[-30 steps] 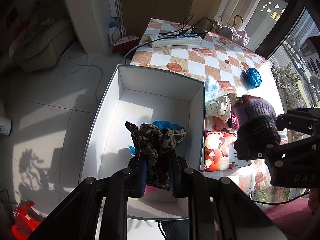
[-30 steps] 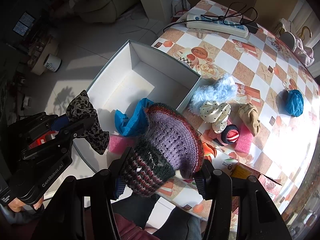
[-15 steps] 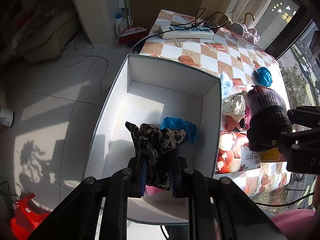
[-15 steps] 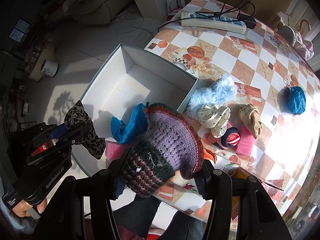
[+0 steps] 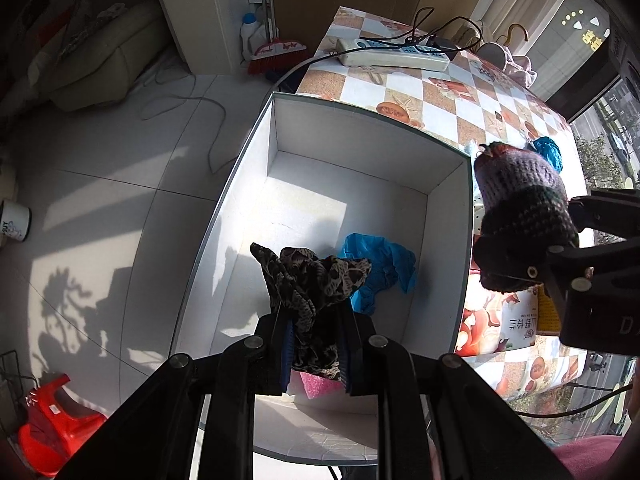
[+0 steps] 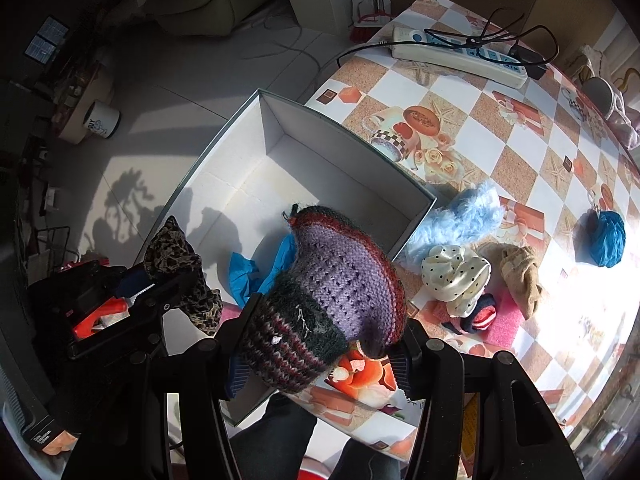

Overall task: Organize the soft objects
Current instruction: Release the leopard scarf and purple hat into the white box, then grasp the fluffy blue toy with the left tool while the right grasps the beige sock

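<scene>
My left gripper is shut on a dark leopard-print cloth and holds it above the near end of the white box. My right gripper is shut on a purple striped knit hat, held over the box's right wall; it also shows in the left wrist view. A blue cloth and a pink sponge lie in the box. The left gripper with its leopard cloth shows in the right wrist view.
On the checkered table lie a fluffy light-blue piece, a white dotted scrunchie, a tan cloth, a blue ball of cloth, a striped item on a pink sponge and a power strip.
Both grippers have moved left with their loads. The knit hat has come closer to the box's right wall, and the leopard cloth sits further over the box.
</scene>
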Demonstrator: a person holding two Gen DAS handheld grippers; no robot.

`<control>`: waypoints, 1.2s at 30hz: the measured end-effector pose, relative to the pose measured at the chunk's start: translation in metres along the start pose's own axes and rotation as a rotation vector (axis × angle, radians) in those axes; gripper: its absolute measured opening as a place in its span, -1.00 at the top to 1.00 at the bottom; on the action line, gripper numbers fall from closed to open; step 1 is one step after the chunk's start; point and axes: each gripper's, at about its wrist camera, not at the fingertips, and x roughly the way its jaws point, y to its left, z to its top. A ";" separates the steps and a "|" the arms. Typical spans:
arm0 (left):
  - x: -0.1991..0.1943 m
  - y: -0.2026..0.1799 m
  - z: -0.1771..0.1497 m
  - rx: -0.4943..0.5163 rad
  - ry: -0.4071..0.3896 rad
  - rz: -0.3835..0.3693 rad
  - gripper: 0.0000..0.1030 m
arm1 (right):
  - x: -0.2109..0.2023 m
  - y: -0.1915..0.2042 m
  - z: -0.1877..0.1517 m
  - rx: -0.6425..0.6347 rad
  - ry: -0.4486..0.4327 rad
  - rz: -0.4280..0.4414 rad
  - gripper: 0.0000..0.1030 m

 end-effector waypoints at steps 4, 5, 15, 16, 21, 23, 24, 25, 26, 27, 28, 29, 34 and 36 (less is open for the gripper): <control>0.003 0.002 0.000 -0.012 0.009 -0.016 0.59 | 0.003 0.006 0.005 -0.019 0.010 0.004 -0.10; 0.004 0.002 0.000 -0.013 0.010 -0.020 0.57 | 0.004 0.006 0.007 -0.025 0.012 0.004 -0.11; -0.004 -0.001 -0.002 0.002 -0.030 0.014 -0.60 | 0.006 0.007 0.018 -0.012 0.016 0.022 -0.43; -0.005 -0.001 -0.002 -0.001 -0.033 0.010 -0.67 | 0.005 0.005 0.018 -0.003 0.009 0.028 -0.72; -0.003 0.004 0.001 -0.057 -0.008 -0.026 -0.99 | -0.005 -0.008 0.020 0.062 -0.016 0.089 -0.98; -0.006 0.001 0.003 -0.059 -0.024 -0.046 -0.99 | -0.011 -0.019 0.018 0.100 -0.010 0.123 -0.98; -0.009 -0.003 0.007 -0.052 -0.036 -0.054 -0.99 | -0.017 -0.025 0.016 0.119 -0.008 0.140 -0.98; -0.011 -0.006 0.009 -0.044 -0.044 -0.063 -0.99 | -0.023 -0.034 0.014 0.139 -0.005 0.156 -0.98; -0.015 -0.011 0.013 -0.035 -0.048 -0.074 -0.99 | -0.030 -0.044 0.010 0.163 0.000 0.168 -0.98; -0.017 -0.015 0.017 -0.022 -0.047 -0.085 -0.99 | -0.037 -0.056 0.006 0.187 0.008 0.172 -0.98; -0.018 -0.020 0.022 -0.012 -0.045 -0.094 -1.00 | -0.043 -0.068 0.001 0.210 0.020 0.171 -0.98; -0.019 -0.027 0.027 0.001 -0.044 -0.109 -1.00 | -0.050 -0.084 -0.003 0.240 0.038 0.170 -0.98; -0.021 -0.071 0.055 0.113 -0.028 -0.134 -1.00 | -0.082 -0.168 -0.040 0.426 0.083 0.204 -0.98; -0.017 -0.094 0.067 0.183 -0.017 -0.115 -1.00 | -0.091 -0.200 -0.051 0.476 0.085 0.188 -0.98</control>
